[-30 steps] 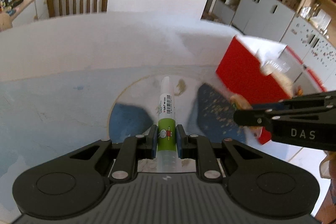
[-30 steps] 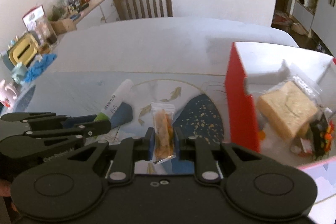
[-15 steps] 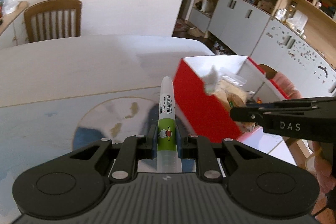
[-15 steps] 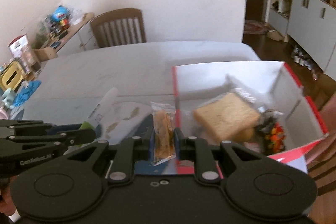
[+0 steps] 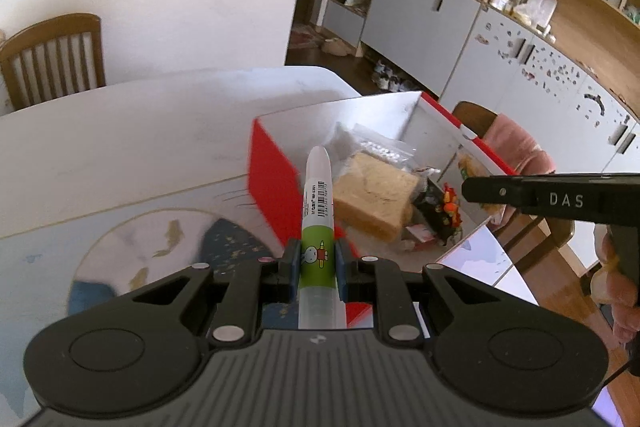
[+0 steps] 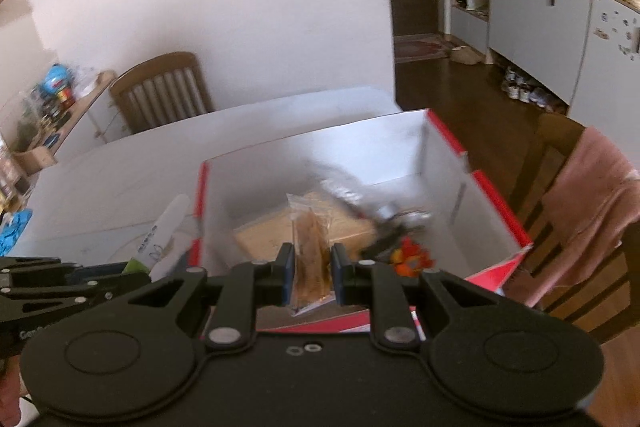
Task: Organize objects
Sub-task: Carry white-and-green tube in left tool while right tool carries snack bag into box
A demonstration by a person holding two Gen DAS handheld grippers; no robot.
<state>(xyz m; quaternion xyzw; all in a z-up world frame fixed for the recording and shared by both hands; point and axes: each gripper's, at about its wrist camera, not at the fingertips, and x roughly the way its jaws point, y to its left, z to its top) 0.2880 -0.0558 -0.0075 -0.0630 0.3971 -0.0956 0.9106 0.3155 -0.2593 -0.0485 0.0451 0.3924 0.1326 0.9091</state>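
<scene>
the left gripper [image 5: 316, 263] is clamping its two blue-padded fingers [image 5: 293, 261] on a white cylindrical marker pen with a green cartoon label and a barcode [image 5: 317, 211]. the pen is pointing forward and away from the camera, its rounded white tip hanging over the near red wall of an open cardboard box, red outside and white inside [image 5: 272, 179]. the box is sitting on a white table [image 5: 120, 147], just beside a round-patterned placemat with dark blue patches and gold fish [image 5: 152, 251].

the right gripper [image 6: 311, 273] is pinching its fingers [image 6: 338, 273] on a small clear plastic packet holding an orange-brown snack [image 6: 310, 243]. in the right wrist view the packet is standing upright between the pads, above the inside of the box [image 6: 496, 203], whose near edge is lying under the gripper body. the same view is showing the pen [image 6: 164, 239] and the left gripper to the left, just outside the box's red left wall.

inside the box a tan, square slice-like block in a clear wrapper [image 5: 376, 199] is lying in the middle, with a crinkled transparent bag [image 5: 372, 147] behind it and a small dark packet with orange and red print [image 5: 444, 207] to its right. the right wrist view is blurring these contents.

in the left wrist view the right gripper's black side, lettered "das" [image 5: 560, 199], is reaching in from the right edge, with part of a hand [image 5: 612, 291] showing beneath it. a wooden slat-back chair [image 5: 52, 59] is standing behind the table.
</scene>
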